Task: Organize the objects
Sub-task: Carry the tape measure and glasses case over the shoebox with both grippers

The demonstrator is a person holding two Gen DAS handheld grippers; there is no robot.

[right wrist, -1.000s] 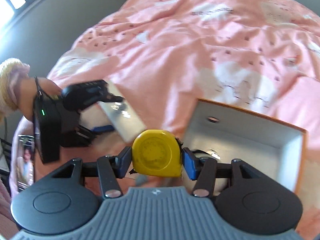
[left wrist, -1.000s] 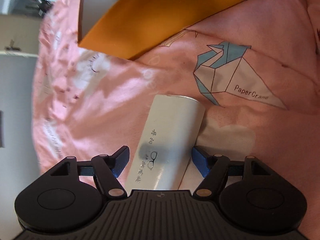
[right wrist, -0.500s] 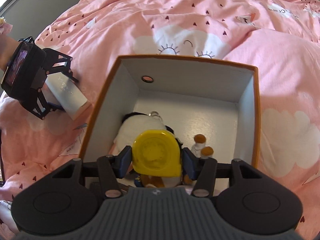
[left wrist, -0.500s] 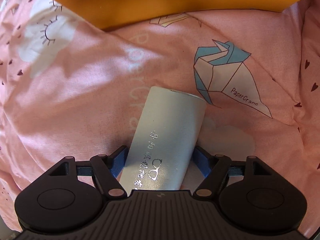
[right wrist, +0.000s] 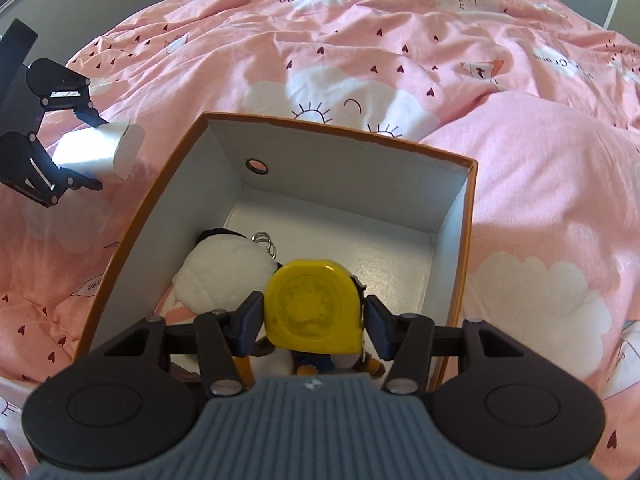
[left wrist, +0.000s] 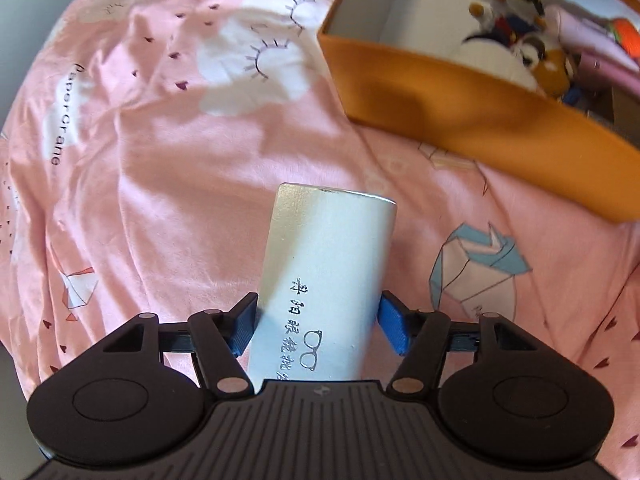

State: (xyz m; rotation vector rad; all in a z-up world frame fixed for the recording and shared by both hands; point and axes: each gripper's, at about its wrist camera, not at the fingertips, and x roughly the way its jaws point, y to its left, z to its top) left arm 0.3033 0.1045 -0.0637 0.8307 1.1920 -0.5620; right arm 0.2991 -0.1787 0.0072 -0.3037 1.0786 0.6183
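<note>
My left gripper (left wrist: pixel 318 326) is shut on a silver glasses case (left wrist: pixel 326 276) with printed characters, held above the pink bedspread. The orange box (left wrist: pixel 460 100) lies to its upper right. In the right wrist view my right gripper (right wrist: pixel 314 314) is shut on a yellow tape measure (right wrist: pixel 314 306) and holds it over the open orange box (right wrist: pixel 466 240). A white plush toy (right wrist: pixel 218 276) with a key ring lies in the box, with small figures partly hidden under the tape measure. The left gripper and case (right wrist: pixel 94 152) show at the left.
A pink bedspread (right wrist: pixel 400 52) with clouds and paper-crane prints covers the bed under everything. The box has white inner walls with a round hole (right wrist: pixel 257 166) in one. Grey wall edges the bed at far left.
My right gripper has carried the tape measure over the box and lowered it toward the inside. My left gripper has lifted the case and turned toward the box, which now shows at upper right.
</note>
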